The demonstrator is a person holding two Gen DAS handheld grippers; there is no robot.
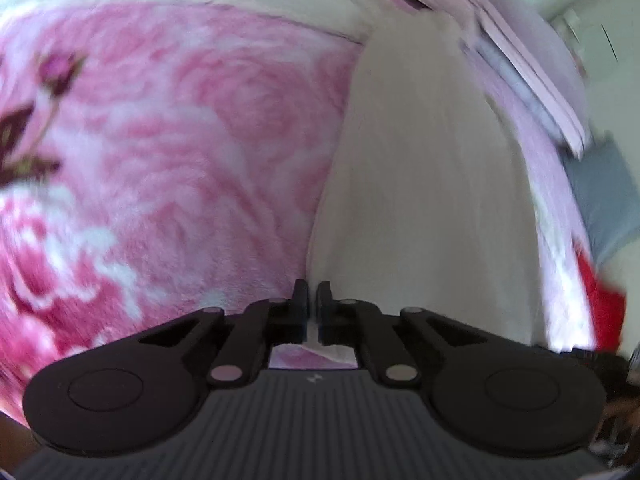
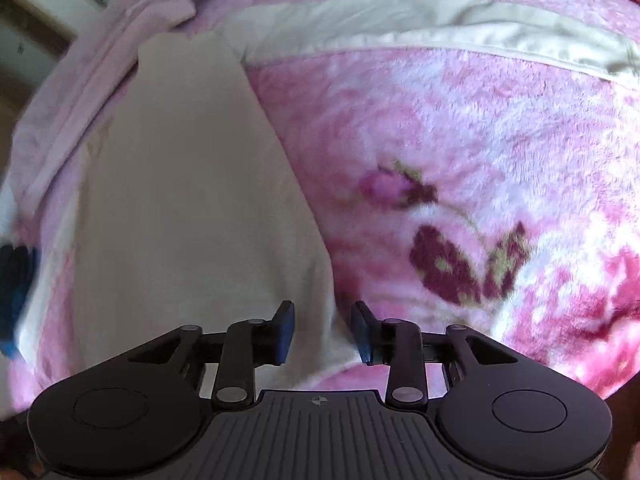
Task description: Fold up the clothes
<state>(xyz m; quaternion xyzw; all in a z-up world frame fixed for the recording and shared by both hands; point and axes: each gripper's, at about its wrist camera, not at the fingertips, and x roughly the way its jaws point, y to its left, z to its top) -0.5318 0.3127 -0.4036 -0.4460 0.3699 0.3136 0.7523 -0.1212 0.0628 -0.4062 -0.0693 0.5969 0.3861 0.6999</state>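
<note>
A long white cloth (image 1: pixel 420 200) lies flat on a fluffy pink blanket (image 1: pixel 180 140) with big roses on it. The left gripper (image 1: pixel 312 300) has its two fingers pinched almost together right at the near edge of the cloth, but I cannot tell if it has hold of it. The right gripper (image 2: pixel 322 330) has its fingers spread apart over the cloth's near corner and holds nothing.

Pink rose-print fleece blanket (image 1: pixel 160 160) is covering the whole work surface, with a dark bud and leaf motif (image 2: pixel 460 256) showing on it. A cream band (image 2: pixel 400 28) is running across its far side. Pale lilac bedding (image 1: pixel 532 92) is lying along the edge. Grey fabric (image 1: pixel 604 192) and something red (image 1: pixel 604 312) are sitting past that edge, both blurred.
</note>
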